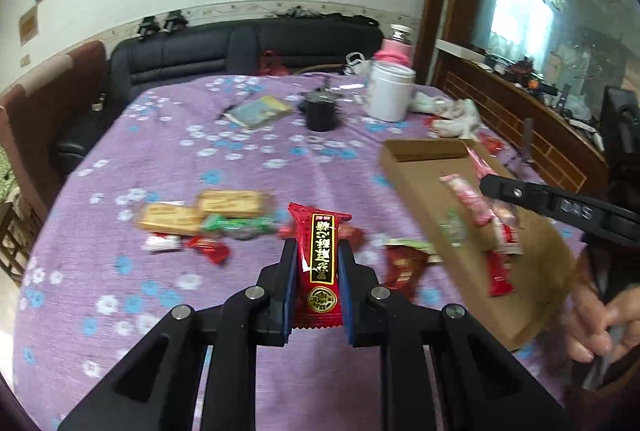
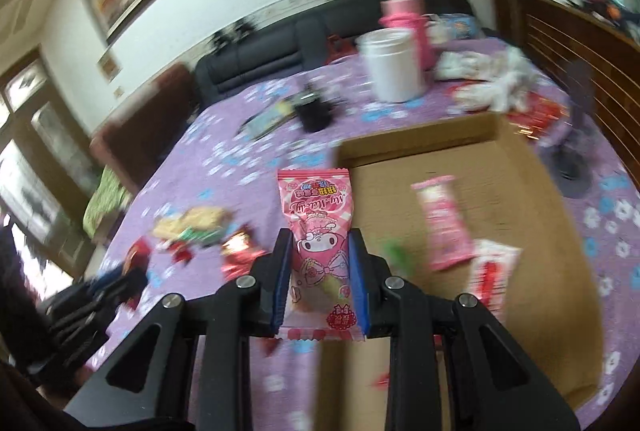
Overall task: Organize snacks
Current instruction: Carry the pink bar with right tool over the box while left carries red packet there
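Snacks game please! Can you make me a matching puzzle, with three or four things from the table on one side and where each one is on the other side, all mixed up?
Things:
1. red snack packet
2. pink My Melody snack packet
3. cardboard box
4. white jar

Places:
A. at the far end of the table
B. clamped in the right hand-held gripper
C. on the purple flowered tablecloth, snacks inside
D. clamped in the left hand-held gripper

Pairs: 1-D, 2-B, 3-C, 4-A

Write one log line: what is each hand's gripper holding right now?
left gripper: shut on red snack packet | right gripper: shut on pink snack packet | cardboard box: some snacks inside
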The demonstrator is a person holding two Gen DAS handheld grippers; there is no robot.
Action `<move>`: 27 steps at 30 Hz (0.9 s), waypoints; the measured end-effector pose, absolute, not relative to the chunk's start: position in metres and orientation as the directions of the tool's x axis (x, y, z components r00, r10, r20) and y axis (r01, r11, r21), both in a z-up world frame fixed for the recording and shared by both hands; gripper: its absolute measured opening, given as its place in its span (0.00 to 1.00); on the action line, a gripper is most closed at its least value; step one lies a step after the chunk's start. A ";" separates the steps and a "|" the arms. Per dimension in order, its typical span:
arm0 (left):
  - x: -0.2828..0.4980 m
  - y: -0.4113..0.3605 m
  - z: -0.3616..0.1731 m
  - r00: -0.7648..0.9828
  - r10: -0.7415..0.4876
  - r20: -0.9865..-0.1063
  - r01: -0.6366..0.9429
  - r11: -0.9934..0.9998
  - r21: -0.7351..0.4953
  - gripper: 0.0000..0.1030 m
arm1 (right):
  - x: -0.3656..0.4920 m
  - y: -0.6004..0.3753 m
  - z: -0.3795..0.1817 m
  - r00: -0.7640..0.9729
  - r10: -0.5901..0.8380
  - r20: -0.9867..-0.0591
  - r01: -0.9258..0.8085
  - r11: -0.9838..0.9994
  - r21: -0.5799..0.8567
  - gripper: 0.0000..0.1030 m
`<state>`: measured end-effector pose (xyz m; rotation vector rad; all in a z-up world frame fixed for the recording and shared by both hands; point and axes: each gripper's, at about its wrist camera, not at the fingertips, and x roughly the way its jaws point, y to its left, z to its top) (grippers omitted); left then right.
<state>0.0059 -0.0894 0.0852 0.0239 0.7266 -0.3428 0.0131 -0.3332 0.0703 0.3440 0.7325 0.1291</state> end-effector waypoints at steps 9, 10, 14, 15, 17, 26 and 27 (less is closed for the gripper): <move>-0.012 -0.185 0.080 0.622 -0.363 -0.693 0.437 0.896 -0.078 0.17 | 0.009 -0.398 0.064 0.756 0.162 -0.635 0.152 0.899 0.411 0.29; -0.014 -0.193 0.080 0.617 -0.367 -0.696 0.447 0.891 -0.073 0.17 | 0.009 -0.399 0.065 0.755 0.163 -0.635 0.152 0.899 0.411 0.29; -0.028 -0.226 0.078 0.588 -0.381 -0.713 0.490 0.870 -0.060 0.17 | 0.008 -0.399 0.063 0.747 0.188 -0.637 0.143 0.891 0.431 0.29; -0.030 -0.231 0.077 0.581 -0.382 -0.719 0.495 0.867 -0.060 0.17 | 0.008 -0.400 0.064 0.748 0.193 -0.636 0.142 0.889 0.436 0.29; -0.037 -0.241 0.076 0.571 -0.377 -0.729 0.502 0.863 -0.053 0.17 | 0.006 -0.402 0.065 0.752 0.192 -0.631 0.140 0.888 0.438 0.29; -0.064 -0.250 0.096 0.597 -0.316 -0.737 0.464 0.886 -0.004 0.17 | 0.001 -0.413 0.068 0.757 0.200 -0.623 0.143 0.879 0.456 0.29; -0.068 -0.249 0.100 0.606 -0.307 -0.733 0.457 0.889 0.005 0.17 | 0.001 -0.413 0.068 0.758 0.204 -0.619 0.139 0.877 0.460 0.29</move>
